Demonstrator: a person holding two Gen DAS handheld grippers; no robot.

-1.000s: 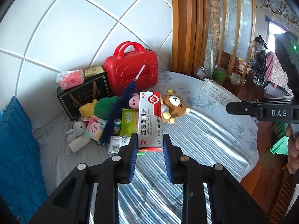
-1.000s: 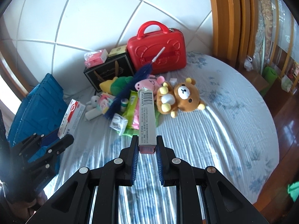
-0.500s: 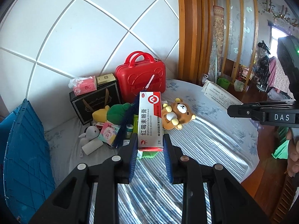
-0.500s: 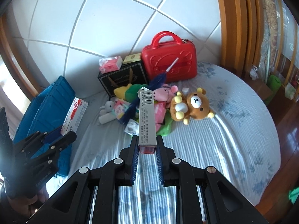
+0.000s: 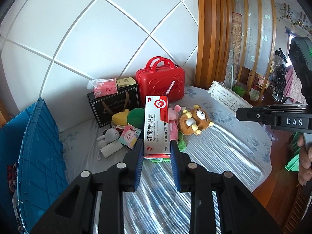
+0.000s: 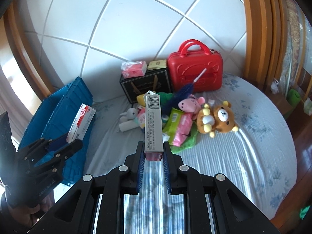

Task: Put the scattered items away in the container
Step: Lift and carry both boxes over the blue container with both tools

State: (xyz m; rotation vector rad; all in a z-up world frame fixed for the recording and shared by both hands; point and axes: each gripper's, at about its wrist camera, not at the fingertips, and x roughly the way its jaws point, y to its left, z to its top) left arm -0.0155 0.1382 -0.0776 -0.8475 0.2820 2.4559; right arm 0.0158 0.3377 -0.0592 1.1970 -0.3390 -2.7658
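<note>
My left gripper [image 5: 157, 150] is shut on a red and white eye ointment box [image 5: 156, 124], held in the air; it also shows in the right wrist view [image 6: 81, 123] next to the blue crate [image 6: 58, 115]. My right gripper [image 6: 153, 152] is shut on a long grey carton [image 6: 153, 122] with a barcode, held above the bed. The blue crate [image 5: 37, 146] stands at the left. Scattered items lie by the wall: a bear plush [image 6: 218, 118], a pink pig plush [image 6: 188, 103], wipes packs [image 6: 178, 126], a white bunny toy [image 5: 109, 135].
A red suitcase [image 6: 195, 72], a black gift bag [image 6: 146, 86] with a pink tissue pack [image 6: 134, 69] on it and a blue duster [image 6: 181, 92] stand by the white padded wall. The bed edge curves at the right, with wooden floor beyond.
Both grippers have pulled back and up from the pile with their boxes. The left gripper has swung left, bringing the blue crate further into view.
</note>
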